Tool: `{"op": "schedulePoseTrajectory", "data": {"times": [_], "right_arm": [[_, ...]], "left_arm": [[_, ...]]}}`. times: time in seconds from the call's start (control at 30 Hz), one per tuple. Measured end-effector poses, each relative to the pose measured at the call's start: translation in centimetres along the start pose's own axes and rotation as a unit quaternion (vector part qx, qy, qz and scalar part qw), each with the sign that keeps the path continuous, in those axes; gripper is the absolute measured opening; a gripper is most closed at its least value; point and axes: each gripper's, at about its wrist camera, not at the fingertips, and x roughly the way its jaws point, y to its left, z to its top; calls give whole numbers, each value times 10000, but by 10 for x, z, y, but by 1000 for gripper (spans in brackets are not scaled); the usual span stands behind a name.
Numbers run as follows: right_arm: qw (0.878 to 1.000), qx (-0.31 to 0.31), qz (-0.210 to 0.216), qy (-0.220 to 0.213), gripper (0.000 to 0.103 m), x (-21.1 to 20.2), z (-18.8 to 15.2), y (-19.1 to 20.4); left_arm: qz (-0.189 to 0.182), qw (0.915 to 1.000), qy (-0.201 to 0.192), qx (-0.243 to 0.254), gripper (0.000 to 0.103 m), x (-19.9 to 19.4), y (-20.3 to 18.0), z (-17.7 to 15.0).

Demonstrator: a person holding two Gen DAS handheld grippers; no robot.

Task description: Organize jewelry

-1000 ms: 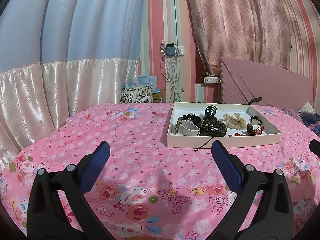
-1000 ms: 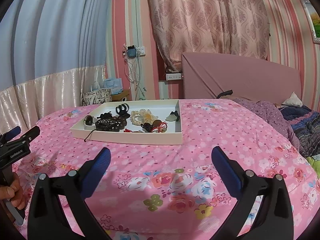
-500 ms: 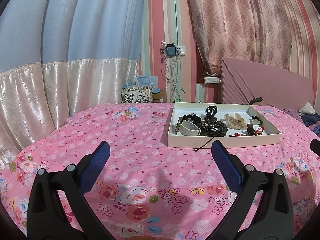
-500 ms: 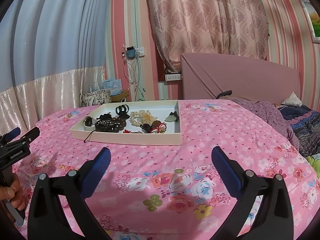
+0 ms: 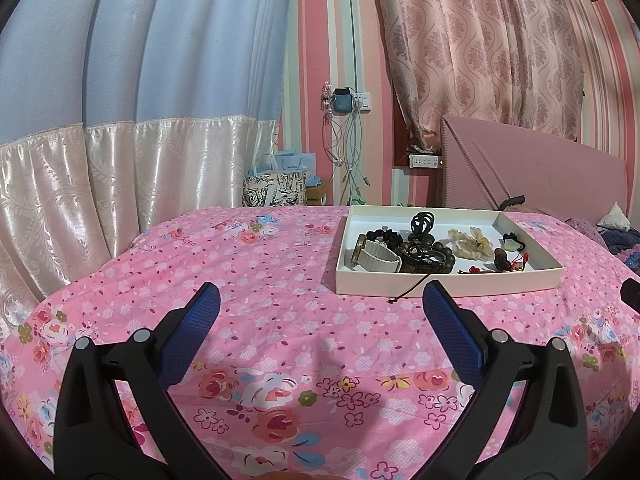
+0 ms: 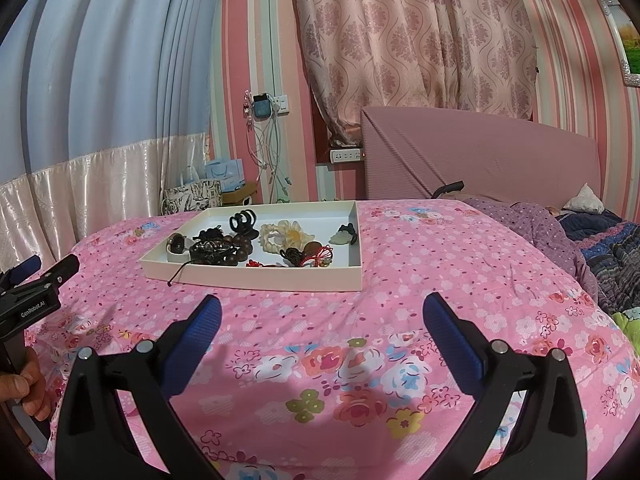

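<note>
both grippers hover low over the bed w/ pink floral sheet, short of the white tray, prob. so each cam sees the whole tray. left gripper: fingers wide apart, holding nothing. right gripper: same, wide apart & empty.

jewelry sits in the tray in a loose heap: white-strap watch, dark bead bracelet, black hair claw, cream scrunchie, red-cord charm. a black cord trails over the tray's near wall onto the sheet. heap could be sorted-into-tray or awaiting sorting; can't tell.

vs 1 s ago: almost no change; right cam's view of the tray barely shifted, left cam's steady, fingers equally open.
</note>
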Motion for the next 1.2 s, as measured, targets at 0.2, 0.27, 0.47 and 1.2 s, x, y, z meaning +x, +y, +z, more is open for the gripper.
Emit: {"op": "schedulePoseTrajectory", "data": {"times": [0.2, 0.27, 0.47, 1.2], "right_arm": [[10000, 0, 0, 5, 100, 0, 0, 0], [10000, 4, 0, -1, 100, 0, 0, 0], [10000, -1, 0, 5, 100, 0, 0, 0], [10000, 10, -13, -11, 100, -2, 0, 0]], "left_arm": [[2, 10000, -1, -27, 100, -1, 2, 2], [3, 10000, 0, -34, 100, 0, 2, 2], [1, 10000, -2, -37, 100, 0, 2, 2], [-15, 10000, -5, -44, 100, -4, 1, 4]]}}
